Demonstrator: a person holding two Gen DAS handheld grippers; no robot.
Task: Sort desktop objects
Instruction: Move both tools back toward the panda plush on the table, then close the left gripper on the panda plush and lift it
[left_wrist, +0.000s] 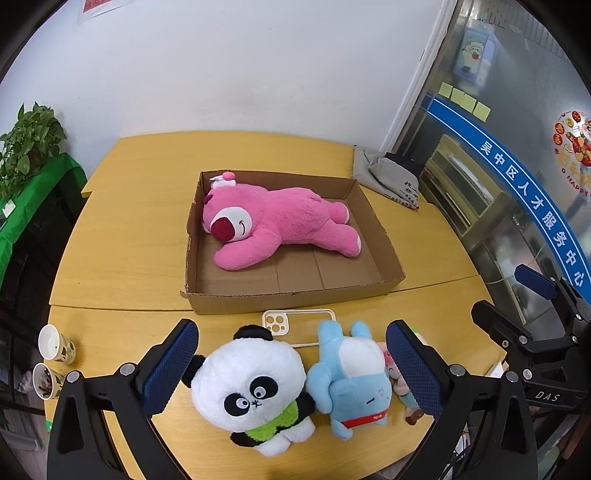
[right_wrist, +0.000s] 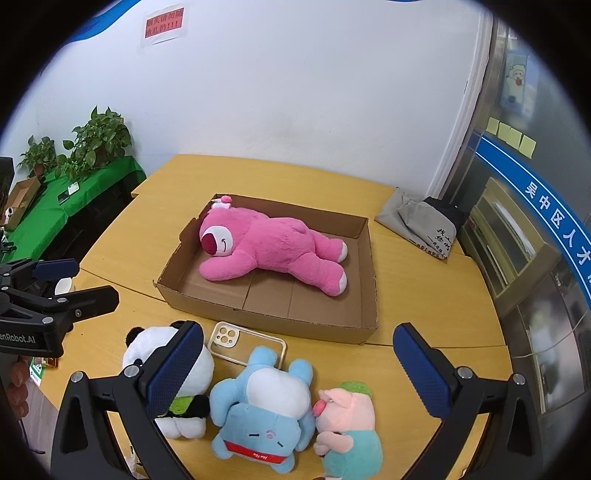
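Observation:
A big pink plush bear (left_wrist: 280, 221) (right_wrist: 273, 247) lies on its side in the shallow cardboard box (left_wrist: 384, 254) (right_wrist: 369, 280). In front of the box a panda plush (left_wrist: 251, 384) (right_wrist: 147, 350), a blue plush (left_wrist: 351, 380) (right_wrist: 266, 406) and a small pink pig plush (right_wrist: 347, 417) (left_wrist: 397, 380) lie in a row on the wooden table (left_wrist: 122, 243) (right_wrist: 436, 295). A clear phone case (left_wrist: 295, 325) (right_wrist: 243, 343) lies behind them. My left gripper (left_wrist: 291, 369) hangs open over the panda and blue plush. My right gripper (right_wrist: 299, 365) is open above the blue plush and pig. Neither holds anything.
A grey bag (left_wrist: 391, 173) (right_wrist: 421, 221) lies at the table's far right. Two paper cups (left_wrist: 55, 347) stand at the left edge. A green-covered side table with potted plants (right_wrist: 96, 140) sits left; a glass door (left_wrist: 498, 184) is on the right.

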